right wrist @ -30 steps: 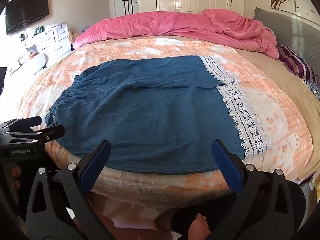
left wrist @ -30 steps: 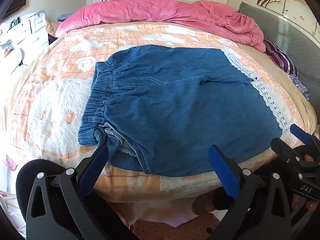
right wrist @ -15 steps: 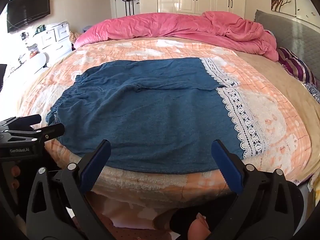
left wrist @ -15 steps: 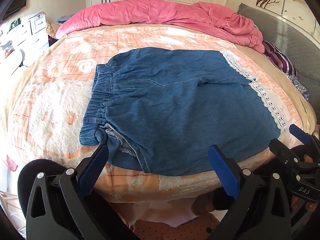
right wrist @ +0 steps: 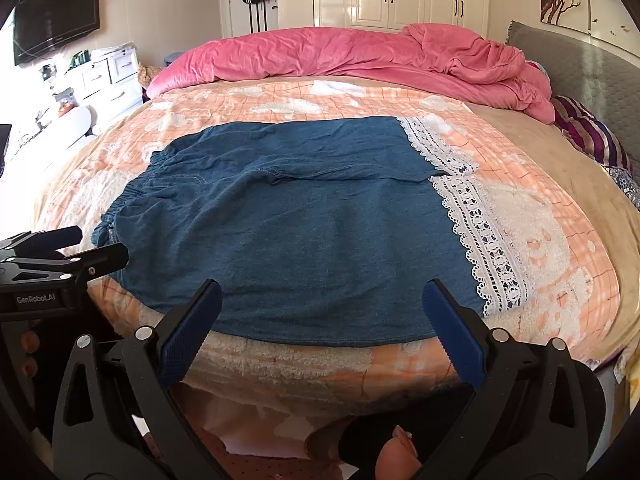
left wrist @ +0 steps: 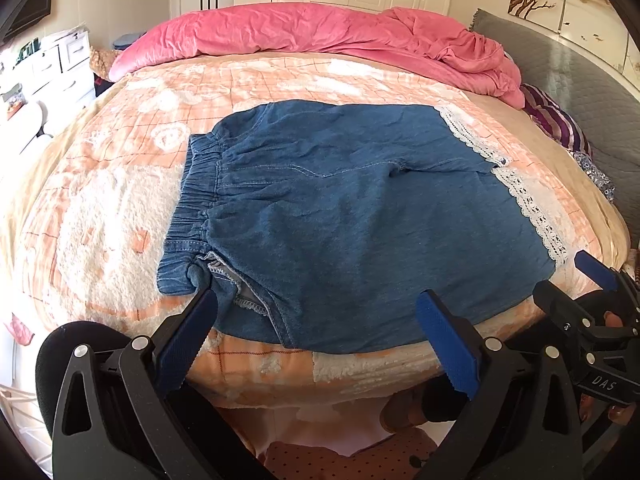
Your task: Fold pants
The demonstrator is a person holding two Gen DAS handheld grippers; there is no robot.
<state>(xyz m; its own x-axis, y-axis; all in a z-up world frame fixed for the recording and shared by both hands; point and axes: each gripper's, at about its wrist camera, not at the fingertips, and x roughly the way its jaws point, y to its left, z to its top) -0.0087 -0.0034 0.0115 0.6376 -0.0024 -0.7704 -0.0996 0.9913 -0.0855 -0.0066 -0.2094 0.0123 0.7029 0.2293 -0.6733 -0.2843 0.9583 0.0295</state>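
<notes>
Denim pants (left wrist: 360, 216) lay flat and unfolded beyond the spread, empty left gripper (left wrist: 316, 320) and right gripper (right wrist: 320, 312); all folding remained.

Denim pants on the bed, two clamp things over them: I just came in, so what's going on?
A person holds a gripper in each hand at the near edge of the bed, about to fold the pants. The pants lie spread flat, waistband to the left, lace hems to the right. The left gripper hangs open by the waistband corner, the right gripper open over the near leg edge. Neither holds any cloth; no fold is made yet.
</notes>
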